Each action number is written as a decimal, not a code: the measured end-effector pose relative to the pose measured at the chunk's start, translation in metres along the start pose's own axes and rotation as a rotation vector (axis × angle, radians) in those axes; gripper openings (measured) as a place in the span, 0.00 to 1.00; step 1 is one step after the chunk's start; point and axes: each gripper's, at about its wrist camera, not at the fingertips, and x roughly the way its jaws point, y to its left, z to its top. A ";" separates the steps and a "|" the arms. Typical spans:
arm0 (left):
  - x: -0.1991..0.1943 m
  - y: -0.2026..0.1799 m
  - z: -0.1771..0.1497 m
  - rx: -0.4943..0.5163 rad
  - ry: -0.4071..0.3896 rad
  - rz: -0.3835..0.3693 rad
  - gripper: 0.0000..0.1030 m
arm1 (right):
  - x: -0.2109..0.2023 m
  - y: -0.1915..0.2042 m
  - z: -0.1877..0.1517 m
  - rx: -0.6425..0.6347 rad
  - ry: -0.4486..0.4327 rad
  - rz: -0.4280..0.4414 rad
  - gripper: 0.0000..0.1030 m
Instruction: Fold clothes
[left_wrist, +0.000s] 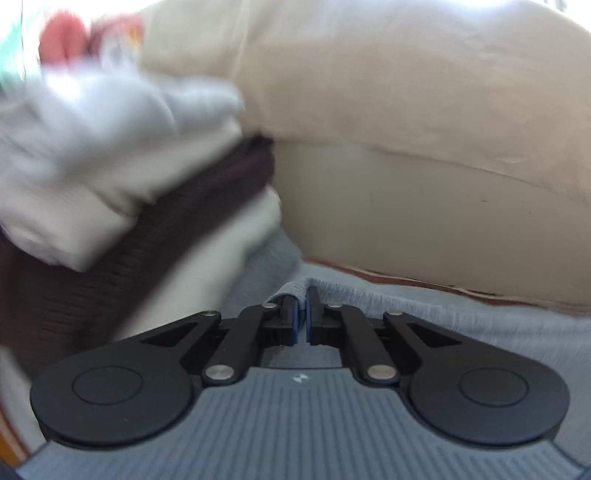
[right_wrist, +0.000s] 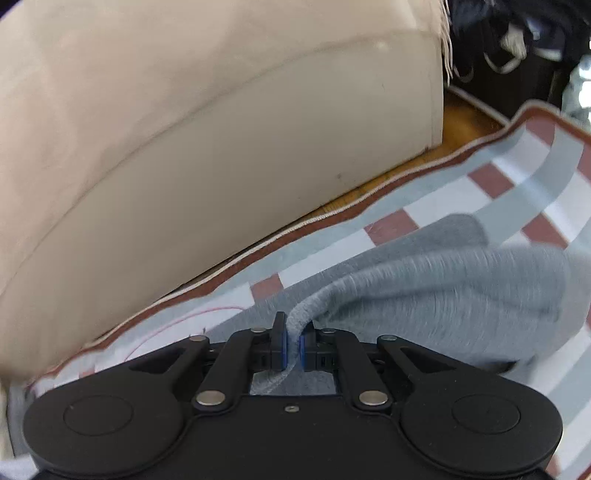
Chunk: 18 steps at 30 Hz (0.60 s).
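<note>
A grey knit garment (left_wrist: 443, 317) lies in front of both grippers. In the left wrist view my left gripper (left_wrist: 302, 299) is shut on a pinched edge of the grey garment. In the right wrist view my right gripper (right_wrist: 293, 332) is shut on another fold of the same grey garment (right_wrist: 443, 295), which bunches up to the right over a checked mat (right_wrist: 424, 206). Both views are motion-blurred.
A stack of clothes sits at the left: white (left_wrist: 74, 147), dark brown (left_wrist: 129, 240) and cream (left_wrist: 221, 266) pieces. A beige cushioned sofa (left_wrist: 406, 129) stands just beyond the mat; it also shows in the right wrist view (right_wrist: 184, 147). Dark clutter (right_wrist: 517, 44) lies at the far right.
</note>
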 end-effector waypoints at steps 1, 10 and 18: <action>0.016 0.005 -0.007 -0.053 0.034 -0.005 0.03 | 0.012 0.002 0.000 0.003 0.011 -0.004 0.09; 0.061 0.028 -0.020 -0.156 0.098 -0.064 0.03 | 0.063 -0.016 -0.009 0.002 0.022 0.162 0.09; 0.089 -0.015 -0.011 0.008 0.009 0.003 0.03 | 0.084 -0.024 0.002 0.041 0.085 0.189 0.17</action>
